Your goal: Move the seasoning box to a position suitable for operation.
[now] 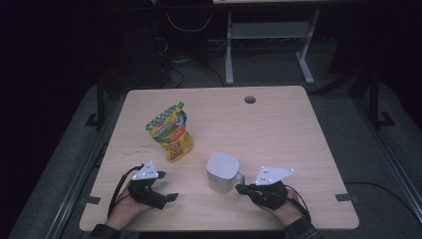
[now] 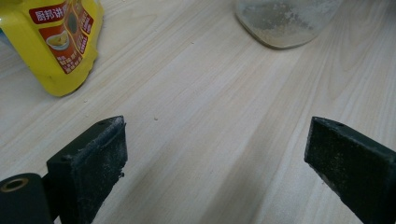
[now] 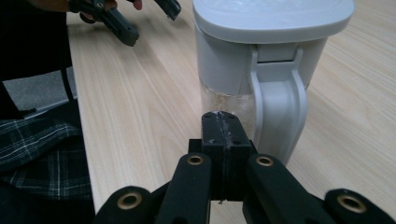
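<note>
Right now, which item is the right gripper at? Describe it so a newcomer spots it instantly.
On the light wooden table, look at the near middle, just in front of the shut right gripper. There stands a lidded container with a pale grey lid, a side handle and a clear lower body. Its neighbour, the yellow-green pouch, is a soft printed bag; this one is rigid and plain.

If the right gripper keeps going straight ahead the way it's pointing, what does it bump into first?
Probably the white jug: the shut right gripper points at its clear wall just beside the handle, with nothing between them. How near it is, I can't tell.
</note>
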A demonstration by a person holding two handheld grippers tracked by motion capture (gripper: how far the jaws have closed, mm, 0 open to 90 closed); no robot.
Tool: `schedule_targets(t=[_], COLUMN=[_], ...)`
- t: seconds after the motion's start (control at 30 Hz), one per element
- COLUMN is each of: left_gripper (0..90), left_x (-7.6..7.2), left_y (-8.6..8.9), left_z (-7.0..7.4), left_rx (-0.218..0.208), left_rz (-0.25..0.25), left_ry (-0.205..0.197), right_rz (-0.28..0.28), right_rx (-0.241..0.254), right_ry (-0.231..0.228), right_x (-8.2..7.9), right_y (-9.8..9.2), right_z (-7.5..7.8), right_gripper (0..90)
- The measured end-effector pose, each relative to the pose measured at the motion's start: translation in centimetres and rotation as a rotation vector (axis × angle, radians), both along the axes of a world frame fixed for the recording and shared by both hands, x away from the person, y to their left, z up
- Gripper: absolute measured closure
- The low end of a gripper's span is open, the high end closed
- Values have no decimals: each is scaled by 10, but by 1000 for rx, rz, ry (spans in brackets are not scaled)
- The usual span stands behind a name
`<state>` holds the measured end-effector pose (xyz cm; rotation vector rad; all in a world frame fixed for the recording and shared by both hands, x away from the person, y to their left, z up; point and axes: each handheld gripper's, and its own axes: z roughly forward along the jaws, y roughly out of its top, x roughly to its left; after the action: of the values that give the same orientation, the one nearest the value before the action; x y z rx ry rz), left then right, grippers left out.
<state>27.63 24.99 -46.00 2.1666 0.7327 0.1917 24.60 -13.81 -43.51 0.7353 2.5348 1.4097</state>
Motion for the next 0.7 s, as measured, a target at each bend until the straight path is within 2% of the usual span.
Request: schedule_targets(t=[0.3,0.7], left_gripper=[55,55], left_x=[0,0], left_y=[0,0], left_z=[0,1], left_rx=[-6,-2], left_rz=[0,-12], left_ry=[3,-1], right_rz=[-32,-109], right_rx=[-6,-13], right_ry=[-15,-42], right_x=[5,20], right_y=[-4,-15], right_z=[-1,0], right_gripper=[898,899])
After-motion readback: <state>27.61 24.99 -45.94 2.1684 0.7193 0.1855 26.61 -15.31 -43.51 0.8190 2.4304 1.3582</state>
